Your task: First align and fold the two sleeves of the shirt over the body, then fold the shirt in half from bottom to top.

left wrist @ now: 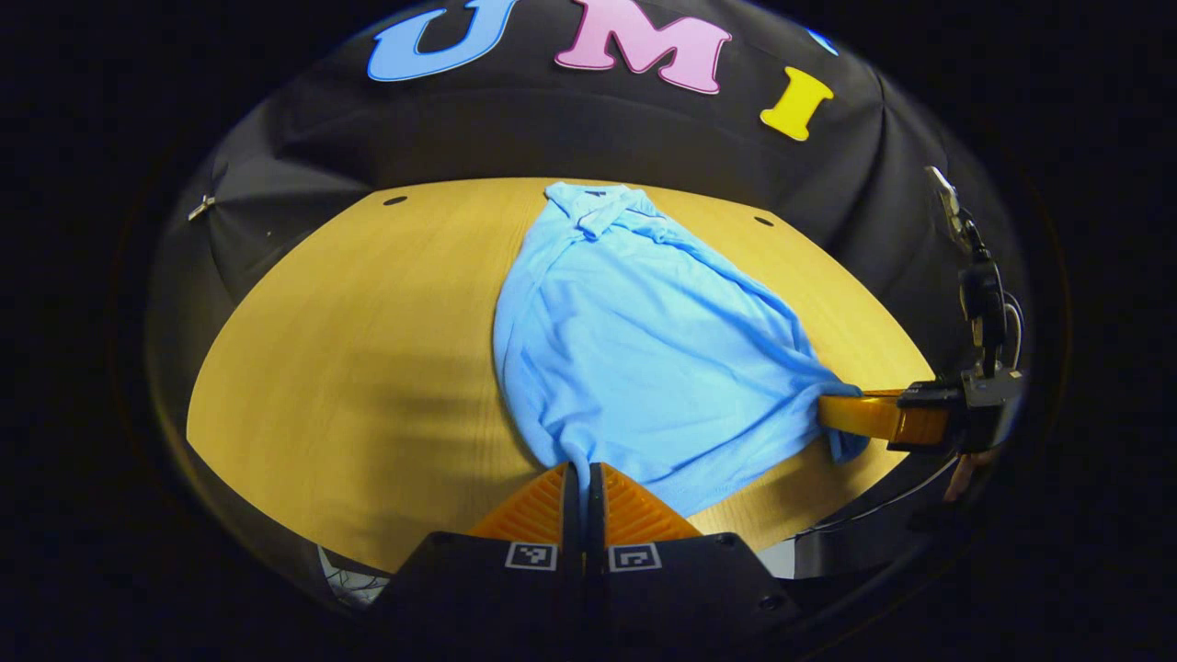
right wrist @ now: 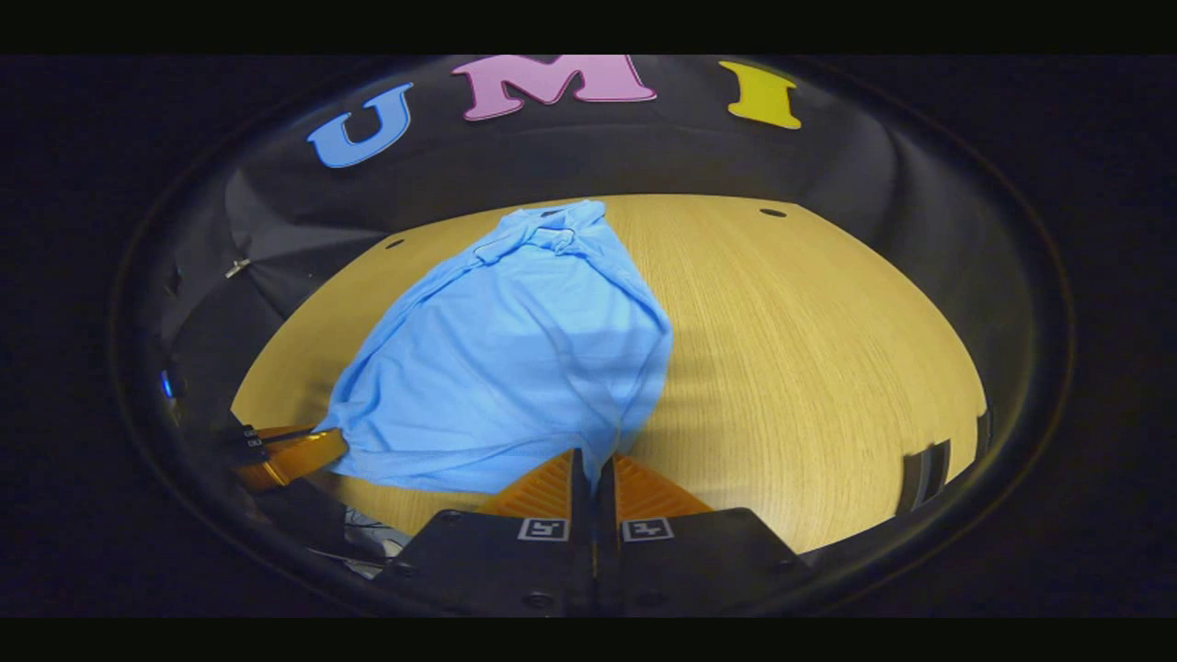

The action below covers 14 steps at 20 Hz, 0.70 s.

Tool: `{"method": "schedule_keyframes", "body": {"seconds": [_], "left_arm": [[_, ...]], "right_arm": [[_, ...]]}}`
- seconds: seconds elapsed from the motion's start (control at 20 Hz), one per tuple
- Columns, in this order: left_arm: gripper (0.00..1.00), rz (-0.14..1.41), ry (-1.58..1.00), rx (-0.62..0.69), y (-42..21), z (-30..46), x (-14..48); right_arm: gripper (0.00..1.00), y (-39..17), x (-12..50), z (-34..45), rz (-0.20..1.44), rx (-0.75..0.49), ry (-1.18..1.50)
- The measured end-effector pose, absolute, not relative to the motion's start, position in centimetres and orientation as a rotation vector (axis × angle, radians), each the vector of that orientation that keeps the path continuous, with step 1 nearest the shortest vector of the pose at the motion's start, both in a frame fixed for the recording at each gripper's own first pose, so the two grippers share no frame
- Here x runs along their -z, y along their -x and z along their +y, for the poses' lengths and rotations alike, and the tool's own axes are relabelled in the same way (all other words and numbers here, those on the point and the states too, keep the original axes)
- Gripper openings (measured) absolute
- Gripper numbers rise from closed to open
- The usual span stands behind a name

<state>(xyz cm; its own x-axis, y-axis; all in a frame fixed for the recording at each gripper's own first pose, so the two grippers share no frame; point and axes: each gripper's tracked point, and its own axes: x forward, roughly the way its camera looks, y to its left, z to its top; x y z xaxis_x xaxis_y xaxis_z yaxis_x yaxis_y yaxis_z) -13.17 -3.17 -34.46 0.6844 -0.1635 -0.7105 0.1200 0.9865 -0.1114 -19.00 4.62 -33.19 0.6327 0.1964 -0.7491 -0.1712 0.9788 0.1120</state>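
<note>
A light blue shirt lies on the wooden table, collar at the far end and sleeves folded in over the body. My left gripper is shut on the shirt's near left hem corner. In the left gripper view the right gripper pinches the other hem corner at the right. From the right gripper view, the shirt spreads ahead and my right gripper is shut on the hem corner, which is lifted a little. The left gripper holds the far left corner there.
The table has small dark holes near its far corners. Black cloth walls surround it on all sides. A cable and a clamp hang at the right beside the other gripper. Bare wood lies to either side of the shirt.
</note>
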Motion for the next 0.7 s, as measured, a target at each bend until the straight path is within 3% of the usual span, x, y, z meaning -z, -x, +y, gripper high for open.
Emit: {"method": "schedule_keyframes", "body": {"seconds": [0.15, 0.2, 0.25, 0.3, 0.35, 0.4, 0.45, 0.5, 0.6, 0.65, 0.7], "left_arm": [[0.06, 0.788, 0.078, 0.171, 12.3, -3.5, 31.6], [0.06, 0.774, 0.077, 0.174, 11.9, -3.5, 30.4], [0.06, 0.753, 0.081, 0.172, 10.9, -3.4, 28.9], [0.06, 0.740, 0.088, 0.169, 10.3, -3.4, 28.0], [0.06, 0.730, 0.098, 0.161, 9.6, -3.3, 27.0], [0.06, 0.723, 0.106, 0.150, 9.0, -3.1, 26.0], [0.06, 0.709, 0.118, 0.142, 8.0, -3.0, 24.8], [0.06, 0.692, 0.132, 0.136, 6.7, -3.2, 23.7], [0.06, 0.657, 0.144, 0.129, 4.6, -3.1, 21.7], [0.06, 0.643, 0.145, 0.130, 3.2, -3.1, 20.8], [0.06, 0.630, 0.141, 0.125, 1.9, -3.2, 20.4]], "right_arm": [[0.06, 18.2, 31.4, 4.9, 0.850, -0.244, -0.015], [0.00, 17.8, 30.8, 5.1, 0.845, -0.254, -0.010], [0.06, 16.9, 29.8, 5.3, 0.831, -0.261, -0.006], [0.01, 16.3, 29.2, 5.6, 0.824, -0.269, -0.006], [0.06, 15.5, 28.1, 5.9, 0.809, -0.278, -0.009], [0.00, 14.3, 27.1, 6.1, 0.791, -0.284, -0.008], [0.12, 13.0, 25.7, 6.4, 0.767, -0.291, -0.014], [0.01, 11.7, 24.6, 6.6, 0.747, -0.294, -0.022], [0.06, 9.1, 22.5, 6.8, 0.709, -0.298, -0.037], [0.00, 7.8, 21.6, 6.9, 0.690, -0.301, -0.042], [0.06, 6.6, 21.0, 6.9, 0.676, -0.304, -0.044]]}}
